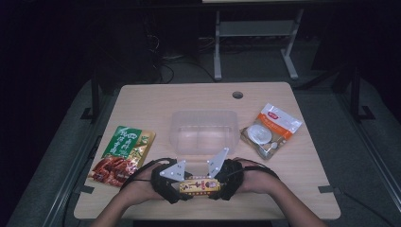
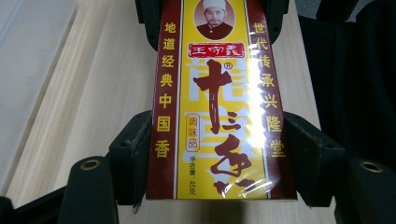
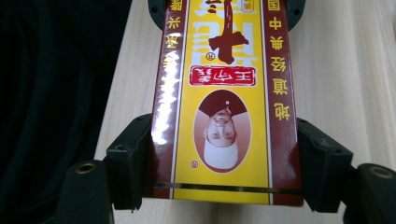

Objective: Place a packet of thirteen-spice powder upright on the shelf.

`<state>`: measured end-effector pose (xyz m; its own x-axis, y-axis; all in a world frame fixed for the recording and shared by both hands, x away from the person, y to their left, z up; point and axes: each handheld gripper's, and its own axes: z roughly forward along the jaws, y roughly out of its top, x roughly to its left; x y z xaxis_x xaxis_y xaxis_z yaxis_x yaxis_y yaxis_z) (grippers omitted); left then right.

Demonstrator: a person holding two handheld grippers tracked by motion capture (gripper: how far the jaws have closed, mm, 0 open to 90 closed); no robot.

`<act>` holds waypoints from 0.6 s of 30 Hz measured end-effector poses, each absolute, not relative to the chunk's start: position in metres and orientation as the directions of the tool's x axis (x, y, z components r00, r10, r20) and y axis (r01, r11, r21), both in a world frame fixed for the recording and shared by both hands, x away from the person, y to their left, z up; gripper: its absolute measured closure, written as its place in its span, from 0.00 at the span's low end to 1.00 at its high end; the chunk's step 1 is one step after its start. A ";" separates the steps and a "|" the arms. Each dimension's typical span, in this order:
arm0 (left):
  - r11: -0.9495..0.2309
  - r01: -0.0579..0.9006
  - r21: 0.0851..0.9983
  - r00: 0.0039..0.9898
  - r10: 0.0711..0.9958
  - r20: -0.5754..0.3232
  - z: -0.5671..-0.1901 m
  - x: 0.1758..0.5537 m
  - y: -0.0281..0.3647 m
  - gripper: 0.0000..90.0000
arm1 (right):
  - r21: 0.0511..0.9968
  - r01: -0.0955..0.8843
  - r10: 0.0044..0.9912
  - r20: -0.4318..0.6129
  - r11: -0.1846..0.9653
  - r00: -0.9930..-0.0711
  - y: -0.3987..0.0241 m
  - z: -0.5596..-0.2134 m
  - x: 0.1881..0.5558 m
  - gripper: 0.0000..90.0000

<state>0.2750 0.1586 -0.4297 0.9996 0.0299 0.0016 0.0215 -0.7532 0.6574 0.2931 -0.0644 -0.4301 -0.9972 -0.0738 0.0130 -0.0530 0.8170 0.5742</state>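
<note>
1. Two grippers clamped on one spice box (image 1: 201,186), held lengthwise between them near the table's (image 1: 142,101) front edge.
2. Left gripper (image 2: 218,154): jaws pressed against both long sides at the box's lower end.
3. Right gripper (image 3: 223,158): jaws gripping the portrait end.
4. Behind: clear plastic container (image 1: 204,131); red-green pouch (image 1: 123,154) left; white-orange packet (image 1: 270,130) right.
</note>
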 end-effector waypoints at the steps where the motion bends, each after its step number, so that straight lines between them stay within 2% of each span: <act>1: -0.753 0.022 0.657 1.000 0.030 0.002 -0.430 0.275 0.159 0.35 | 0.573 -0.053 -0.073 0.011 0.818 -0.997 -0.064 -0.430 0.293 0.34; 8: -0.708 0.038 0.705 0.999 0.046 -0.007 -0.430 0.276 0.164 0.34 | 0.596 -0.050 -0.059 -0.005 0.801 -0.998 -0.068 -0.429 0.293 0.36; 13: -0.637 0.063 0.768 0.996 0.089 -0.008 -0.422 0.281 0.176 0.18 | 0.609 -0.022 -0.027 -0.001 0.793 -1.000 -0.074 -0.428 0.295 0.36; 15: -0.574 0.079 0.815 0.993 0.117 -0.014 -0.418 0.283 0.189 0.17 | 0.644 -0.009 -0.005 -0.007 0.765 -1.000 -0.082 -0.425 0.298 0.36; 18: -0.542 0.092 0.835 0.991 0.128 -0.027 -0.417 0.283 0.197 0.16 | 0.691 0.019 0.017 0.010 0.723 -1.000 -0.089 -0.423 0.300 0.36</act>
<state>0.2830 0.1972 -0.4166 0.9914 0.1277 -0.0266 0.0922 -0.5419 0.8354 0.3001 -0.0891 -0.4232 -0.9998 0.0165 0.0096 0.0186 0.7230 0.6906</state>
